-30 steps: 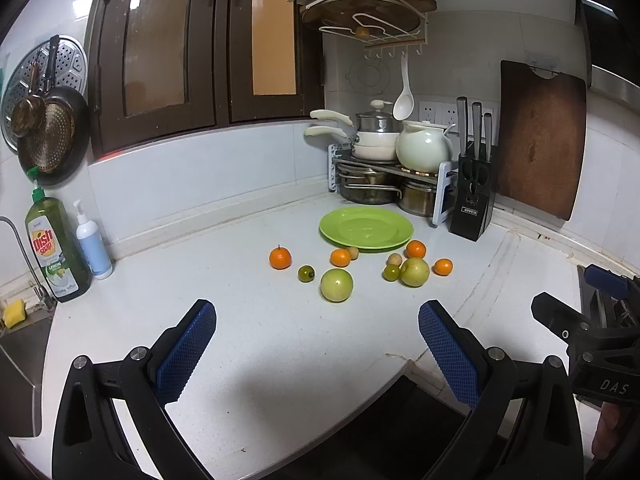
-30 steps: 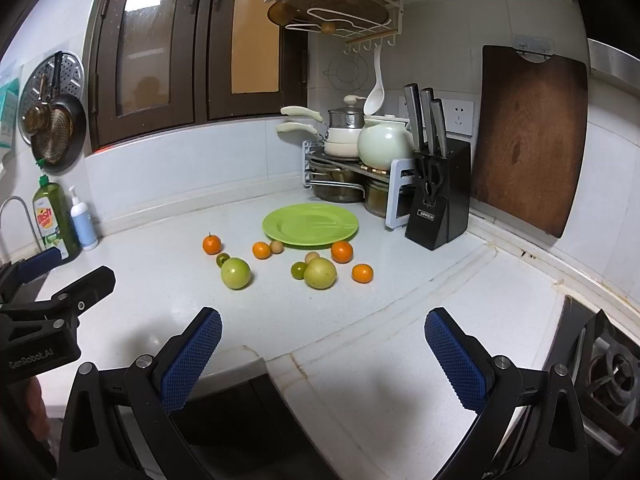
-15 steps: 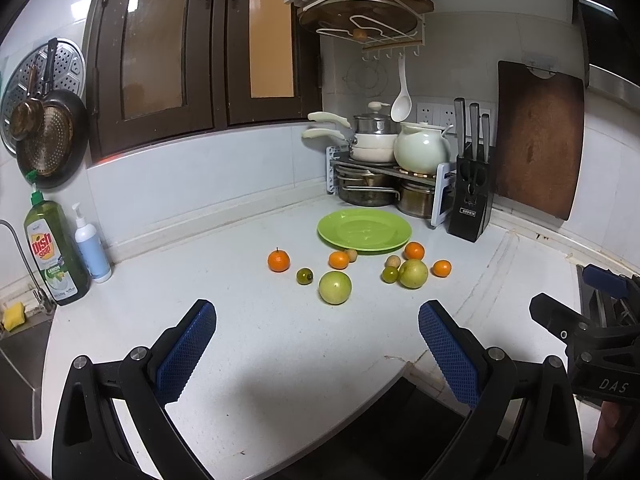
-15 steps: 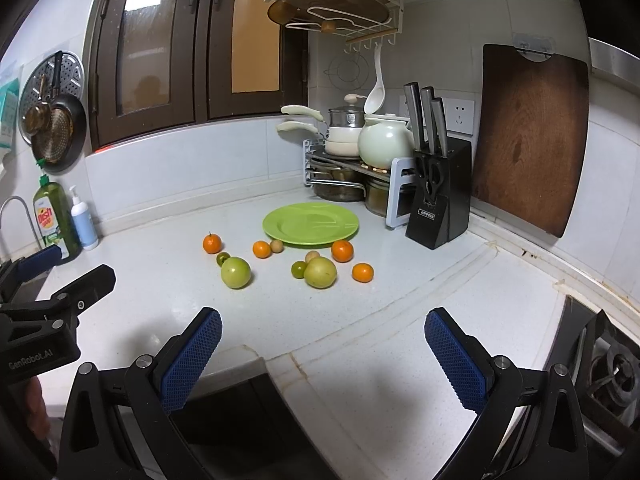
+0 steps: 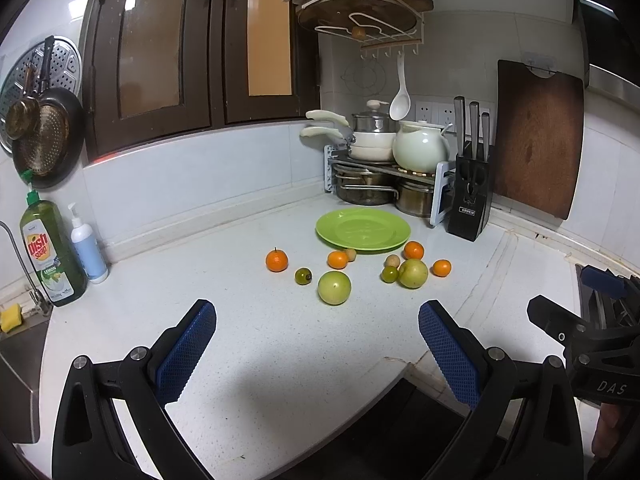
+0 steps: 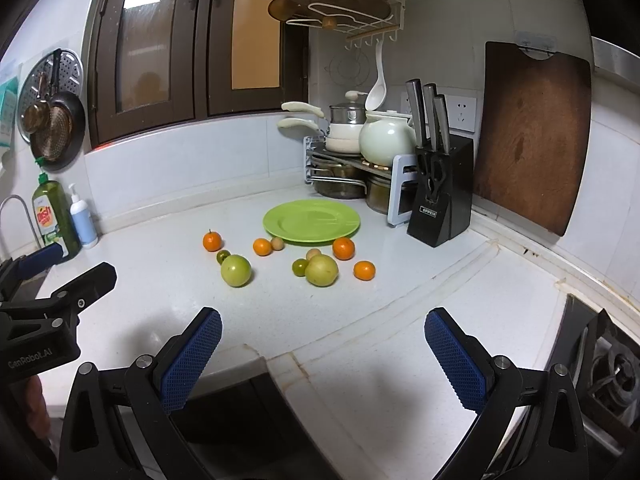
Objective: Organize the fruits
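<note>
White kitchen counter [image 5: 248,344] is filling both wrist views, with loose fruit lying in a scatter just in front of a green plate [image 5: 363,229] that is sitting empty near the corner. Four small oranges are spread across the group: one at the far left [image 5: 277,260], one beside the plate's near rim [image 5: 337,259], one touching that rim at about 5 o'clock [image 5: 413,250] and one at the right end [image 5: 441,268]. Two large green fruits, the left one [image 5: 334,287] and the right one [image 5: 413,273], are lying nearest the cameras, each with a small dark green fruit close by: one left of the left fruit [image 5: 303,276], one touching the right fruit's left side [image 5: 389,274]. Two small tan fruits [image 5: 351,255] [image 5: 392,260] are resting by the plate's near edge.

Both grippers are hovering above the counter's near edge, well apart from the fruit. Left gripper [image 5: 316,350] is holding its blue pads wide apart on nothing, and right gripper [image 6: 322,354] is doing the same.

Only the left view is showing the yellow sponge [image 5: 10,313] at 9 o'clock beside the dish soap bottle [image 5: 47,250]; only the right view is showing the stove burner [image 6: 612,368] at 4 o'clock. Behind the plate, a pot rack [image 5: 384,176] is carrying pans and a pale kettle [image 5: 420,148], with a knife block [image 5: 470,196] holding three knives to its right.
</note>
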